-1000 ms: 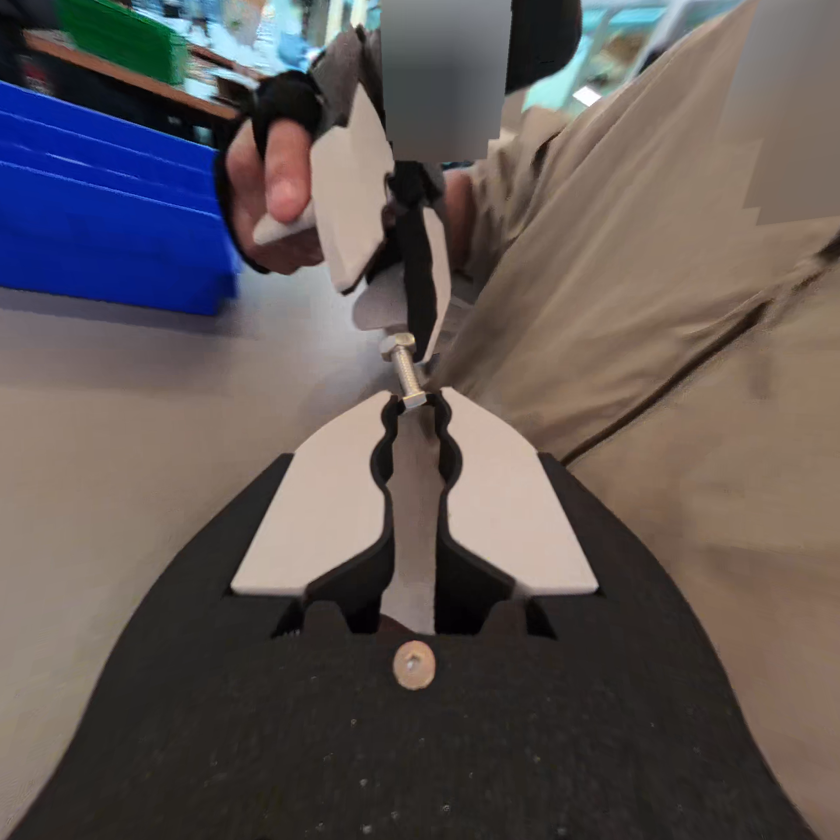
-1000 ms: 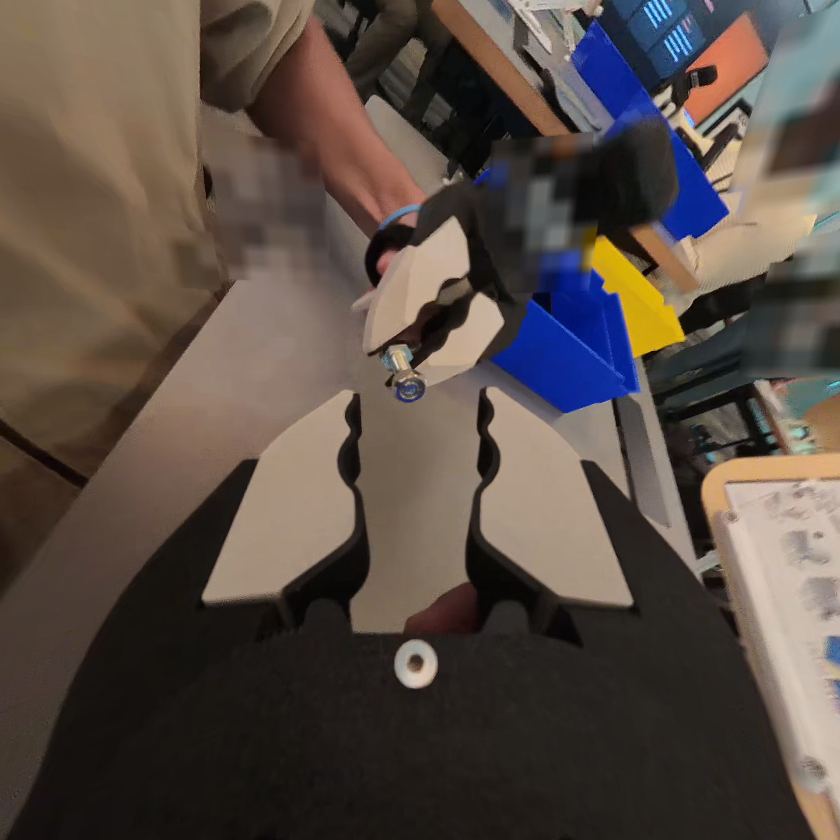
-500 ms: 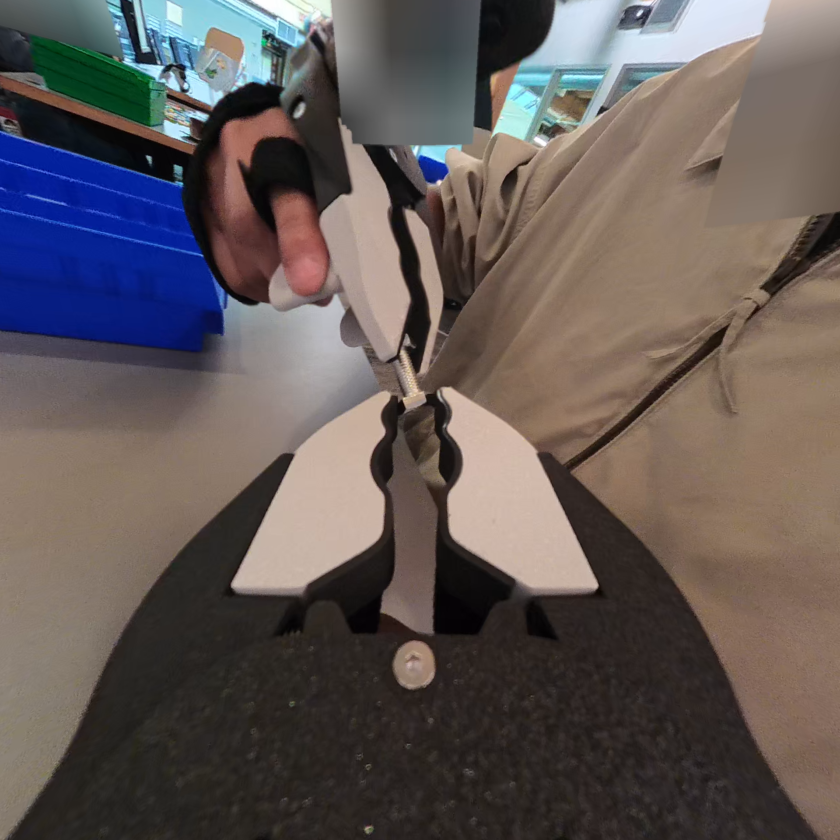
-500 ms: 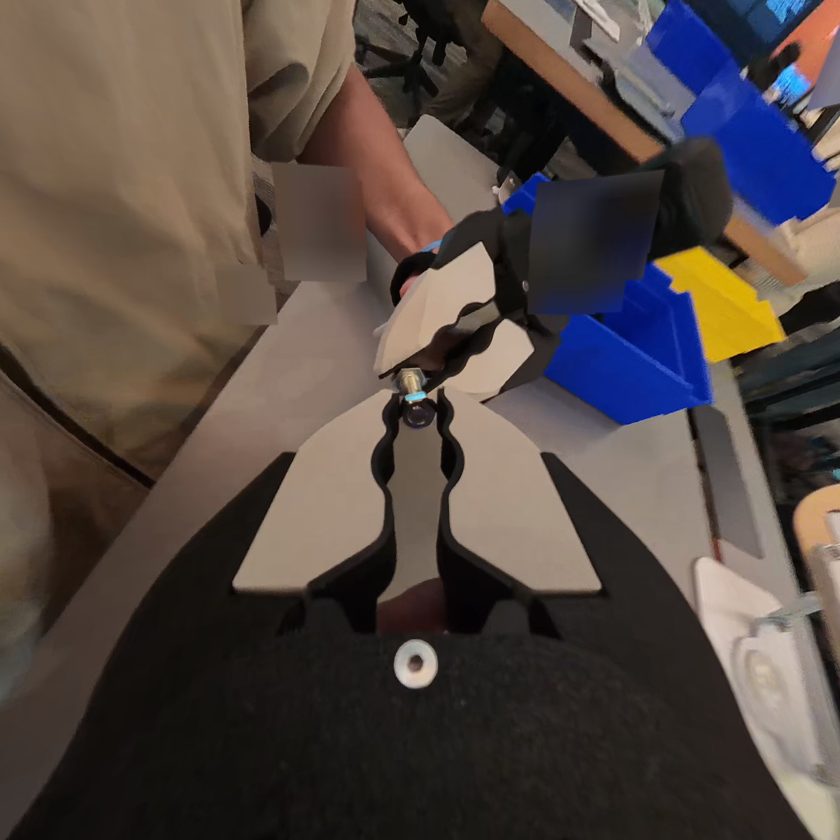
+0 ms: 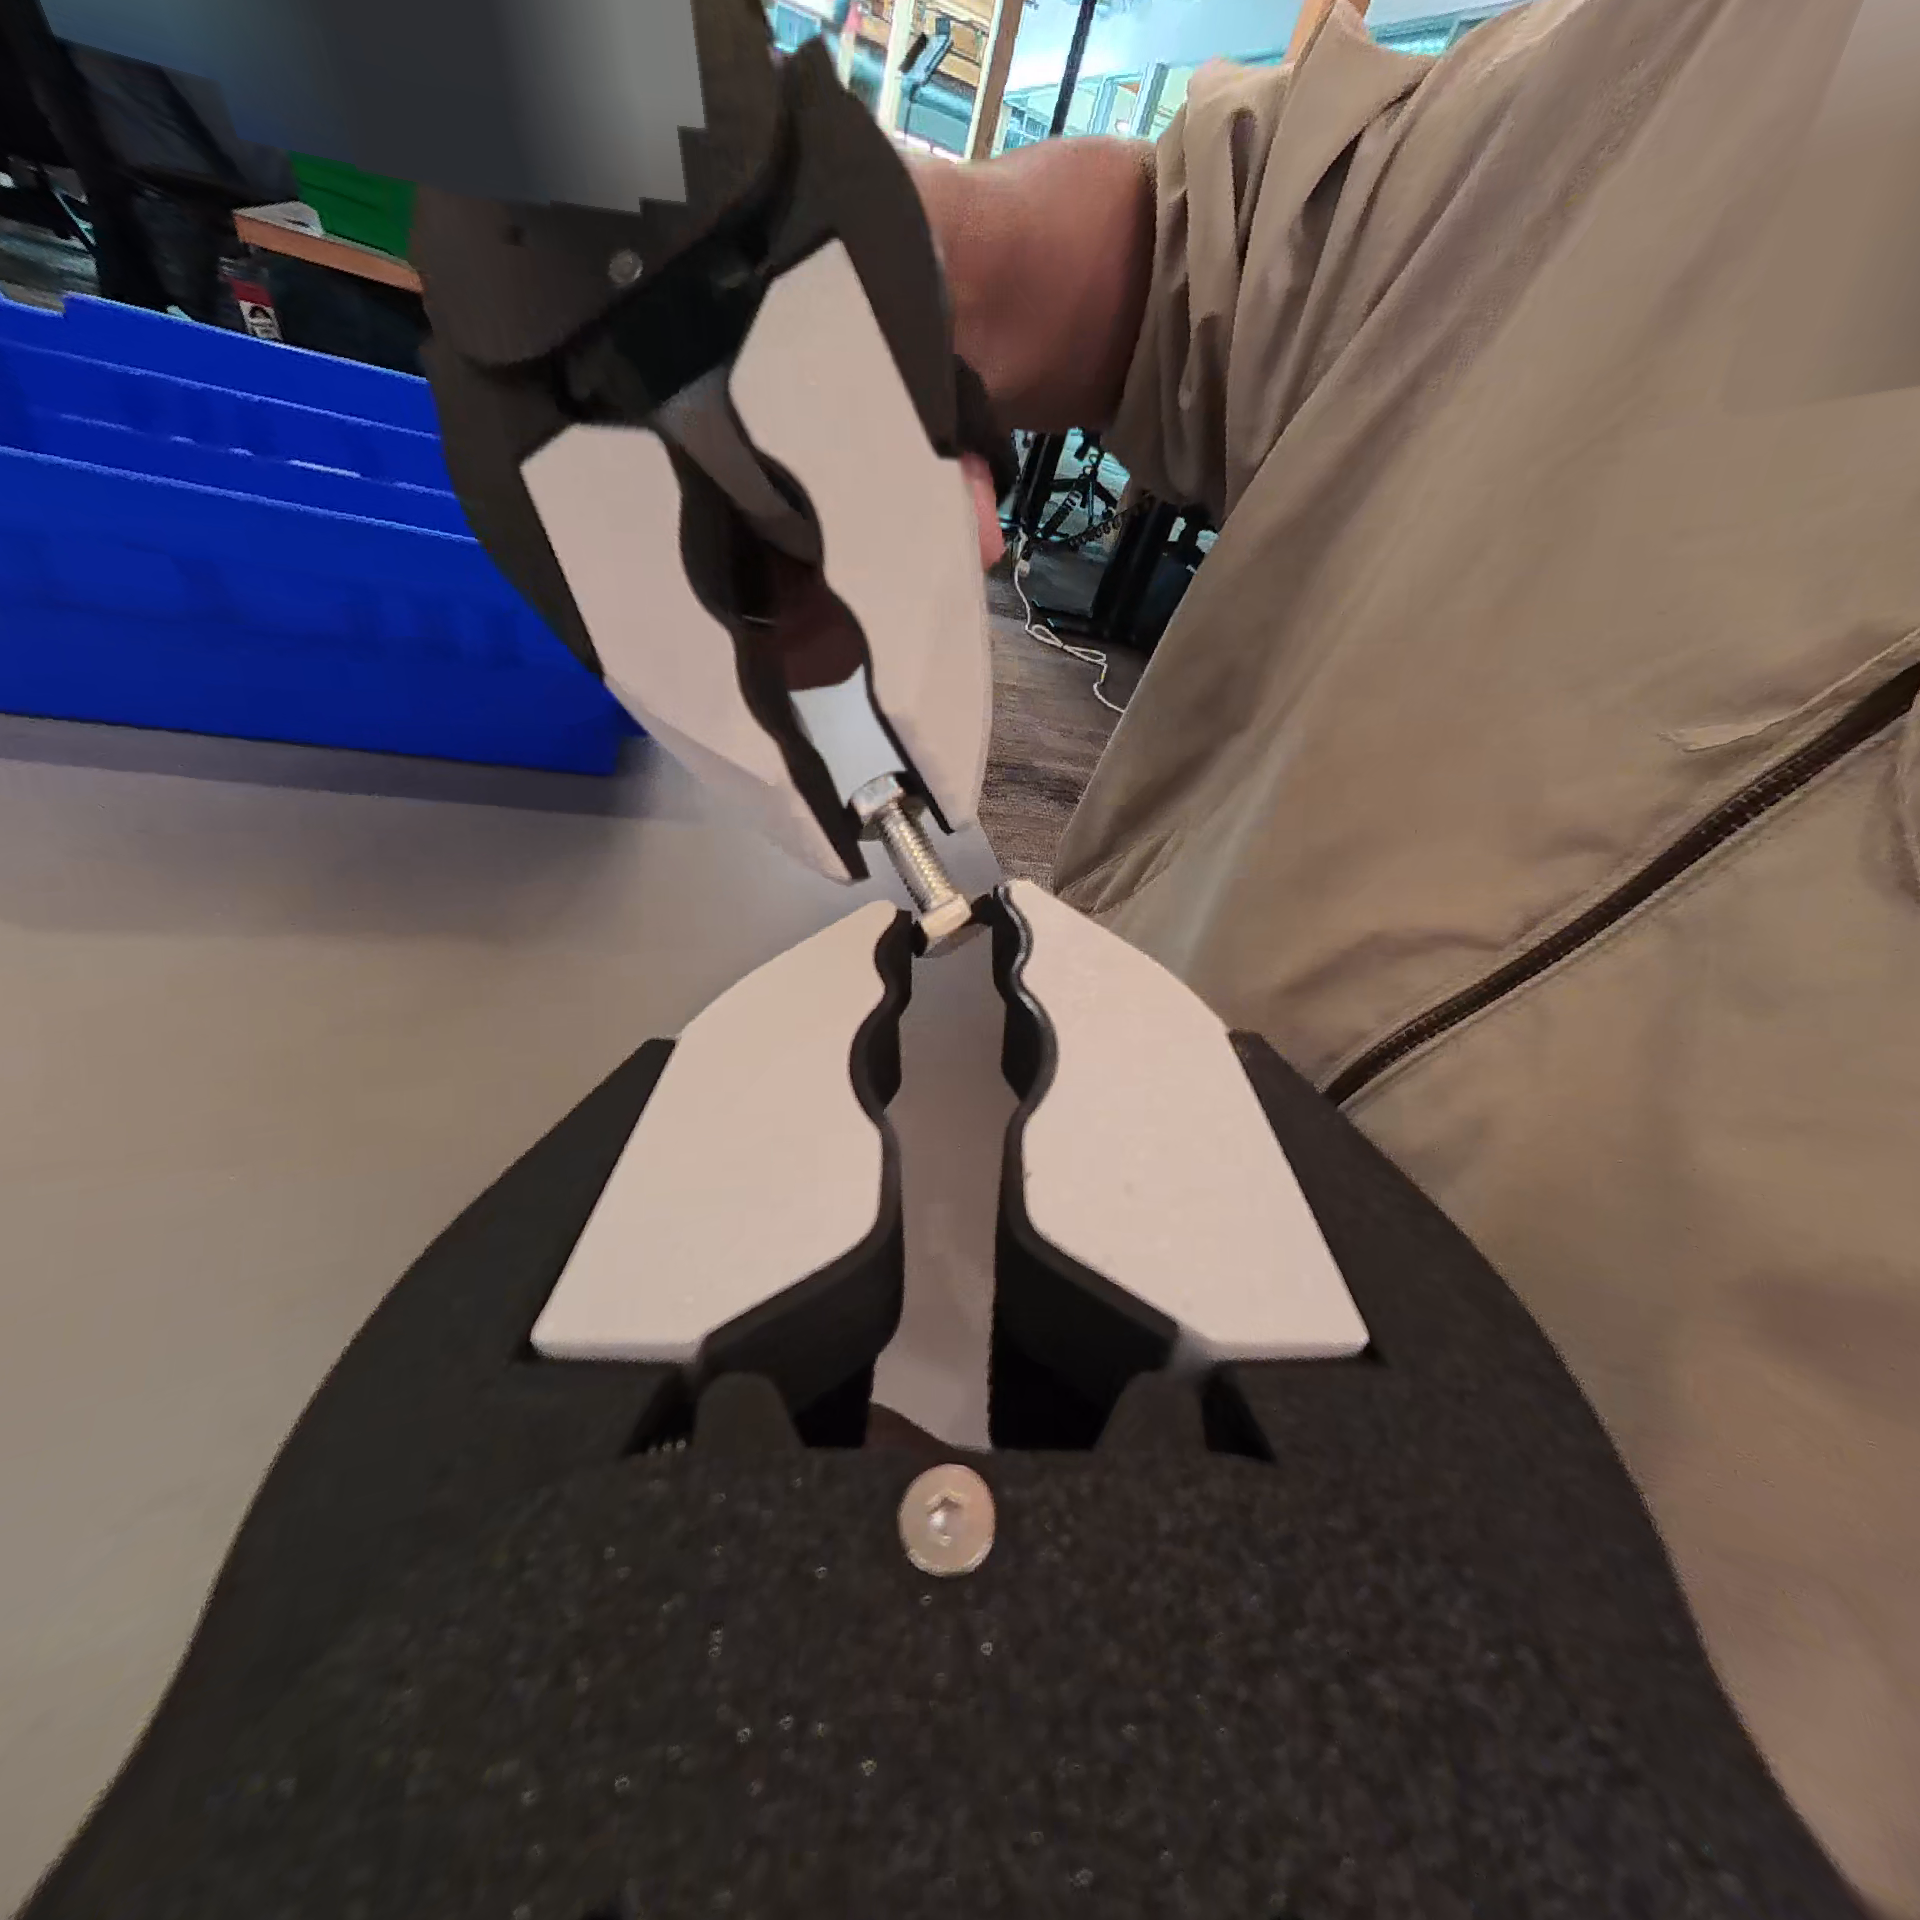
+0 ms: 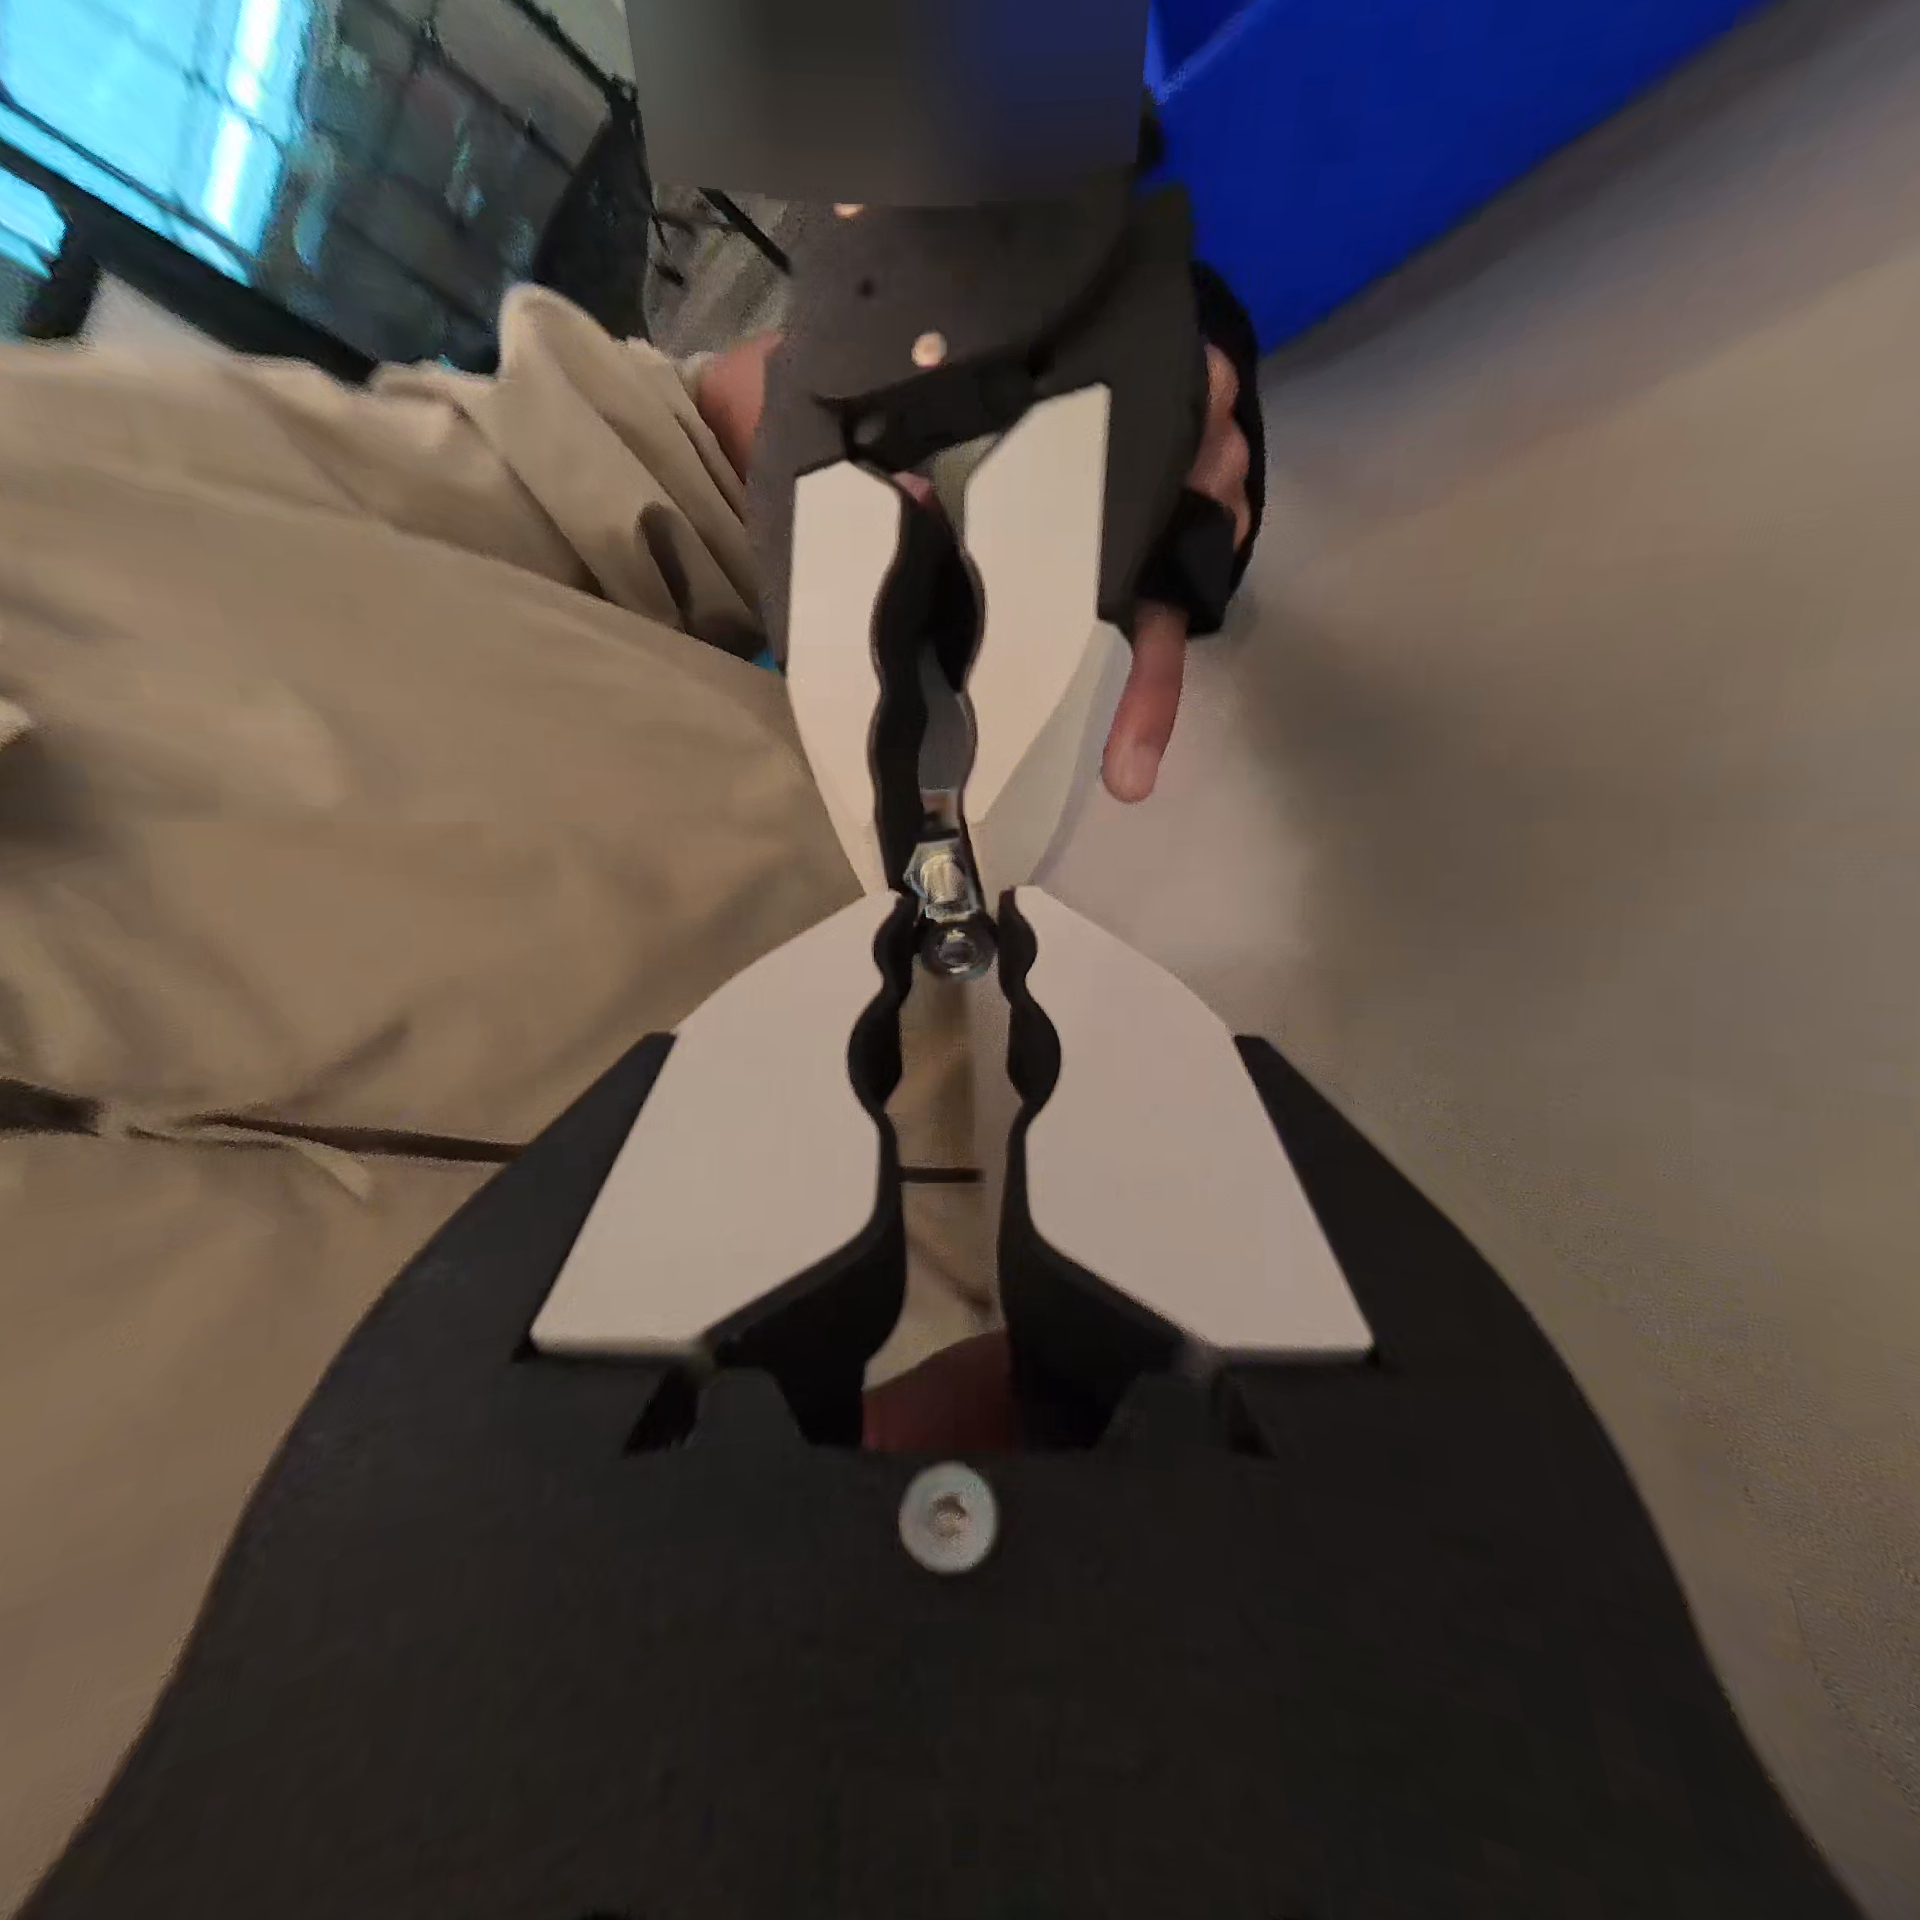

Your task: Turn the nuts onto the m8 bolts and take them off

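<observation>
The left hand-held gripper [image 5: 951,920] pinches the hexagonal nut [image 5: 943,925]; the right hand-held gripper [image 6: 951,925] clamps the bolt [image 6: 951,948] head. Only the left wrist view shows the shiny threaded shank above the smooth grey desk [image 5: 312,1039].

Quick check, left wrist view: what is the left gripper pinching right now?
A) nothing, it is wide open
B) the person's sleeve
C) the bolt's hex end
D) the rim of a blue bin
C: the left gripper is closed on the hex end of the bolt, whose other end sits in the right gripper.
</observation>
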{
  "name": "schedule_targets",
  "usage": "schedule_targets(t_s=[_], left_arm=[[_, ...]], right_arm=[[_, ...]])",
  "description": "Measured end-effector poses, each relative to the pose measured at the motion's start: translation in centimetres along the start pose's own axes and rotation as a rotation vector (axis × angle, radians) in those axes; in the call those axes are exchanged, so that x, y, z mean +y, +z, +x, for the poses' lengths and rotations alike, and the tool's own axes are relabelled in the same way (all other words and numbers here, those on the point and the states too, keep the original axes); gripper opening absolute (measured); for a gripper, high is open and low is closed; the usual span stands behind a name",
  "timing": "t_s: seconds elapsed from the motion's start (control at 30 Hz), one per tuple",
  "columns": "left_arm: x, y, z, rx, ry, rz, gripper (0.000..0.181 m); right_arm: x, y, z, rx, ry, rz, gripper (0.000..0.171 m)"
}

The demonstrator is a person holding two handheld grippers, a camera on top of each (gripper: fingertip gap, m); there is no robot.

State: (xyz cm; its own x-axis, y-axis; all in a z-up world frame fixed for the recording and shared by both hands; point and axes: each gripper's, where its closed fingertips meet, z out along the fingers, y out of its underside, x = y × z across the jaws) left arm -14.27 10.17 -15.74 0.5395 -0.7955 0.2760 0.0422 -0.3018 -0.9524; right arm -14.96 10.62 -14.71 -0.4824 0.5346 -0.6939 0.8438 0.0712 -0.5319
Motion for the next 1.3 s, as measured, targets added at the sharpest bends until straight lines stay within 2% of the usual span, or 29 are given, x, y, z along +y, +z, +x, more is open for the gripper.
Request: schedule_targets(t_s=[0.07, 0.17, 0.27, 0.37, 0.43, 0.5, 0.57, 0.67, 0.83, 1.1, 1.2, 1.3], left_arm=[[-0.2, -0.2, -0.2, -0.011, 0.002, 0.007, 0.015], [-0.6, -0.7, -0.3, -0.009, 0.0, 0.021, 0.015], [-0.8, -0.8, -0.1, 0.006, -0.004, 0.027, 0.015], [-0.8, -0.7, 0.0, 0.02, -0.009, 0.031, 0.015], [-0.8, -0.6, 0.3, 0.041, -0.018, 0.035, 0.015], [-1.0, -0.5, 0.6, 0.066, -0.034, 0.046, 0.015], [-1.2, -0.5, 0.9, 0.093, -0.047, 0.059, 0.015], [-1.2, -0.4, 1.2, 0.118, -0.049, 0.05, 0.015], [-1.0, -0.5, 0.9, 0.093, -0.037, 0.033, 0.015], [-0.2, -0.4, 0.2, 0.039, -0.012, -0.001, 0.015], [-0.3, -0.3, 0.2, 0.031, -0.001, -0.004, 0.015], [-0.5, -0.3, 0.2, 0.03, 0.002, 0.002, 0.015]], right_arm=[[-0.4, -0.1, 0.0, -0.035, 0.078, 0.04, 0.016], [-0.7, -0.6, -0.4, -0.036, -0.067, 0.06, 0.018], [-0.7, -1.5, 0.1, 0.118, -0.429, 0.047, 0.04], [-0.7, -2.0, 0.1, 0.302, -0.873, 0.029, 0.051], [-1.3, -1.9, -0.5, 0.434, -1.169, 0.028, 0.052], [-1.4, -1.4, -0.9, 0.507, -1.375, 0.009, 0.05], [-1.1, -0.8, -0.4, 0.532, -1.46, -0.033, 0.045], [-1.1, -0.5, -0.7, 0.52, -1.532, -0.004, 0.016], [-0.8, -0.4, -0.5, 0.462, -1.369, -0.029, 0.015], [0.2, 0.1, -0.1, 0.156, -0.569, -0.005, 0.015], [0.3, 0.1, -0.5, -0.028, -0.194, 0.031, 0.015], [0.3, 0.0, -0.7, -0.141, -0.04, 0.067, 0.015]])
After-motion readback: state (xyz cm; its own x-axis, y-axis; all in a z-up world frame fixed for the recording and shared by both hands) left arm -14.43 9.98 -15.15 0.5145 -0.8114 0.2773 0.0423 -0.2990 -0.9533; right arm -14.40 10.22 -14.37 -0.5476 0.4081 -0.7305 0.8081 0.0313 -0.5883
